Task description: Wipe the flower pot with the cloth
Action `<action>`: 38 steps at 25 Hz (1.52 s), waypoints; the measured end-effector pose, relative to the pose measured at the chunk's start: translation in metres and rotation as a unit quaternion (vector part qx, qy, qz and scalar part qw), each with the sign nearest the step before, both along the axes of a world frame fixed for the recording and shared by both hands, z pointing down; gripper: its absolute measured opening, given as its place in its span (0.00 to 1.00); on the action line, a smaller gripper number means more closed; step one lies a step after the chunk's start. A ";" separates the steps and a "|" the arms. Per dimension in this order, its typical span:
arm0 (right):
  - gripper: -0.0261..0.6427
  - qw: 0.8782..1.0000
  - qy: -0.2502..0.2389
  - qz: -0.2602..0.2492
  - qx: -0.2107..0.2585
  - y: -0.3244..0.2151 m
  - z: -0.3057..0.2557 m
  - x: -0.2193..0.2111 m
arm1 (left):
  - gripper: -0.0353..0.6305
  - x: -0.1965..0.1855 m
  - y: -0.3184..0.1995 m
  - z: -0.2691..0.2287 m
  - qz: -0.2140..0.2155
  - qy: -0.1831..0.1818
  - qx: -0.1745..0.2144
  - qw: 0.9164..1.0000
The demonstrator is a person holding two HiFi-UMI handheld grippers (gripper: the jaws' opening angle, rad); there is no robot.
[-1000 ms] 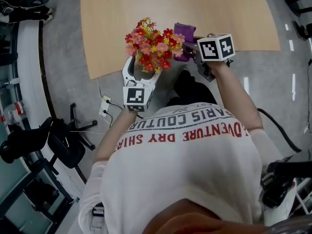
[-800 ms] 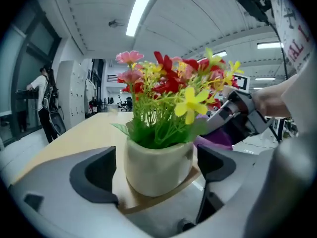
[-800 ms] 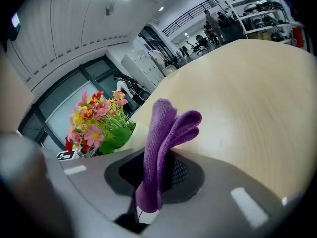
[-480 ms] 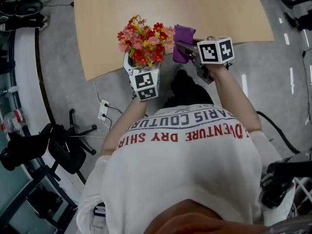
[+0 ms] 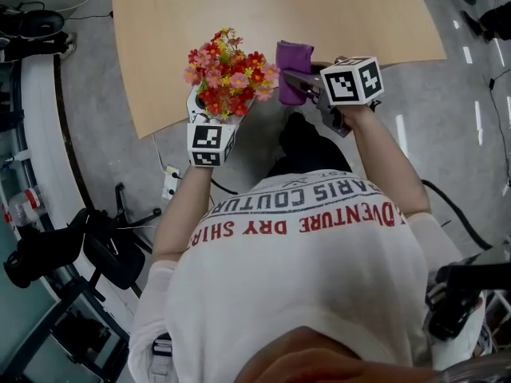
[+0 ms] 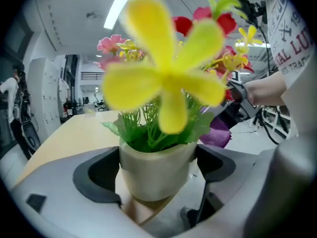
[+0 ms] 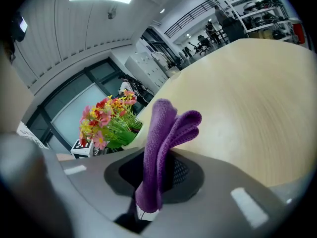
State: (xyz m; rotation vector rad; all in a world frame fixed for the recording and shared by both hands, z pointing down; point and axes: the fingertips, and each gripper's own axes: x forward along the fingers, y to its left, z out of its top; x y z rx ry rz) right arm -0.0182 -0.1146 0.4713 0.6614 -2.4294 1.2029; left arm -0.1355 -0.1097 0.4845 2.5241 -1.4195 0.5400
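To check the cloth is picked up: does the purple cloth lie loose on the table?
No, the right gripper view shows the purple cloth pinched in the right gripper.

Shirt (image 5: 319, 278): white, short sleeves, red and grey lettering across it.
Left gripper (image 6: 157, 170): pale grey shell, dark grey fingers (image 6: 94, 175); cube (image 5: 206, 144) white with black square markers.
Right gripper (image 7: 156, 177): grey shell, dark fingers (image 7: 185, 175), one mesh-textured; matching cube (image 5: 351, 79).

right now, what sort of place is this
Probably an office or lab workroom: a large light wooden table, a black office chair on a grey floor, and metal shelving further back.
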 end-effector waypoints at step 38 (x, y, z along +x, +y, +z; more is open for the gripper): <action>0.12 0.987 0.083 -0.138 -0.027 -0.041 0.043 -0.066 | 0.80 -0.010 0.001 0.005 0.174 -0.010 -0.015 0.985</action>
